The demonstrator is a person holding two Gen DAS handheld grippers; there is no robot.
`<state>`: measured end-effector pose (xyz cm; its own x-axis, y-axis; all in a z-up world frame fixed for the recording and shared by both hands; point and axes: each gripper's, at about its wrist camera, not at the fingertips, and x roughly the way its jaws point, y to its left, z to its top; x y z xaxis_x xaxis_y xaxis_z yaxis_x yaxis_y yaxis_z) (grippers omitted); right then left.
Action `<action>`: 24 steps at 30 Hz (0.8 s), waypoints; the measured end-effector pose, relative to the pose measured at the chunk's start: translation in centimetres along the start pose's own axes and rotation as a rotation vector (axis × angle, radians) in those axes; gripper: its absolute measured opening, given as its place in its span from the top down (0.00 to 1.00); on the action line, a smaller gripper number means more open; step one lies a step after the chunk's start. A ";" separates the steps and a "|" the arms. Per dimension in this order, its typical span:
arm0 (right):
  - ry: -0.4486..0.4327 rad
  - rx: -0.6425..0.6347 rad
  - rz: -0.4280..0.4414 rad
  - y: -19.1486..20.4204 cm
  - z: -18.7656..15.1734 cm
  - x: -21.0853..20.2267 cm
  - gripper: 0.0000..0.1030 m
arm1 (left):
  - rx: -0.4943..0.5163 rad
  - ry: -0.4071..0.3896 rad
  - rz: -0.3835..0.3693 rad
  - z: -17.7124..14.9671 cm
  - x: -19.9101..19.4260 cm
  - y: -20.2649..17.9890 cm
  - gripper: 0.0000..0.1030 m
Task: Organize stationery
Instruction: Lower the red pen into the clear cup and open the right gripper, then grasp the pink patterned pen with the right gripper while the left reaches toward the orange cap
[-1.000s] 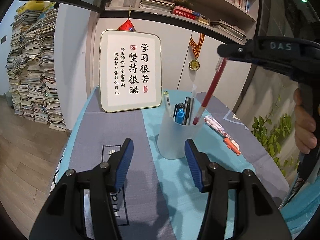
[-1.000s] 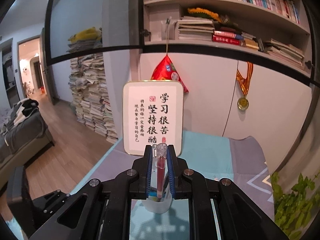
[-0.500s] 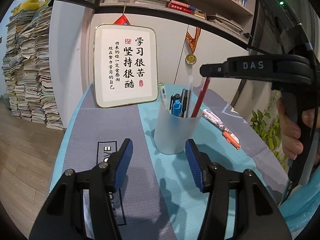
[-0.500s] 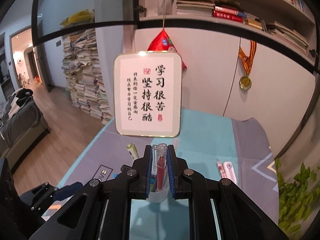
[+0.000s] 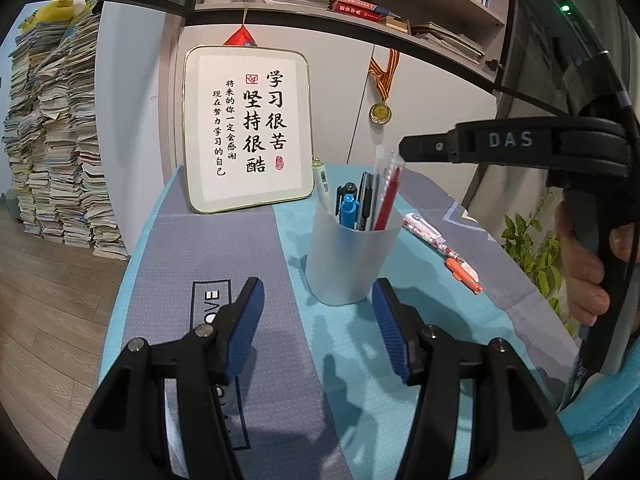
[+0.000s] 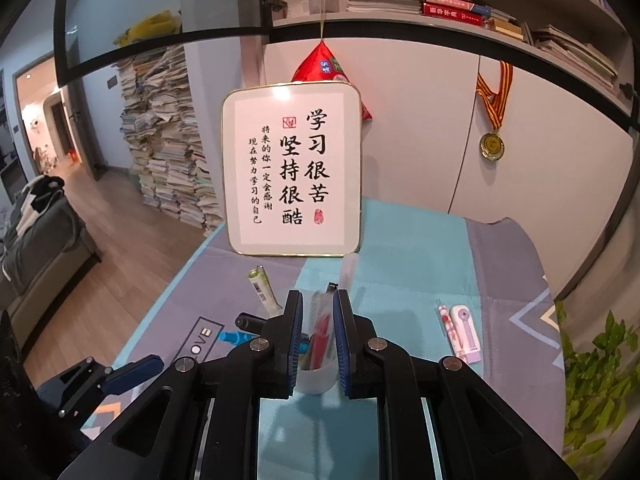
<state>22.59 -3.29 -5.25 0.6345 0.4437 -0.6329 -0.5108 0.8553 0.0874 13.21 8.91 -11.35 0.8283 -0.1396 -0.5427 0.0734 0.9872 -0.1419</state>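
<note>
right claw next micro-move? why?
Probably open the right claw and let go. The red pen it pinches by the top already stands with its lower end inside the translucent pen cup, among the other pens.

A frosted white pen cup (image 5: 351,258) stands upright on the cloth, just ahead of the left claw (image 5: 318,312) and between the lines of its parted pads, not touching them. It holds a blue marker (image 5: 347,210), dark pens (image 5: 366,196), a white pen (image 5: 322,184) leaning away and a clear one. A red pen (image 5: 390,196) with a clear barrel slants into the cup, its upper end pinched in the right claw (image 6: 317,330) above the rim. Right of the cup, well clear of both claws, lie a patterned pen (image 5: 430,236), an orange pen (image 5: 464,276) and a small lilac device (image 6: 464,334).
</note>
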 end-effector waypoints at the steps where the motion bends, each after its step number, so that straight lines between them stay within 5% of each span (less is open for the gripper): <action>1: -0.004 0.001 0.000 -0.1 0.0 -0.2 0.85 | 0.002 0.001 0.000 0.0 0.0 -0.1 0.47; 11: -0.012 0.036 -0.064 -3.6 -1.8 -2.6 0.85 | 0.037 0.010 -0.009 -0.2 0.1 -1.9 0.47; 24: 0.144 0.171 -0.173 -12.5 -8.2 -1.3 0.85 | 0.128 0.061 -0.061 -0.2 1.8 -7.2 0.48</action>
<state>23.34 -16.76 -11.82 0.6087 0.2545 -0.7515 -0.2887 0.9533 0.0890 14.09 1.52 -11.44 0.7853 -0.2005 -0.5858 0.1963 0.9779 -0.0716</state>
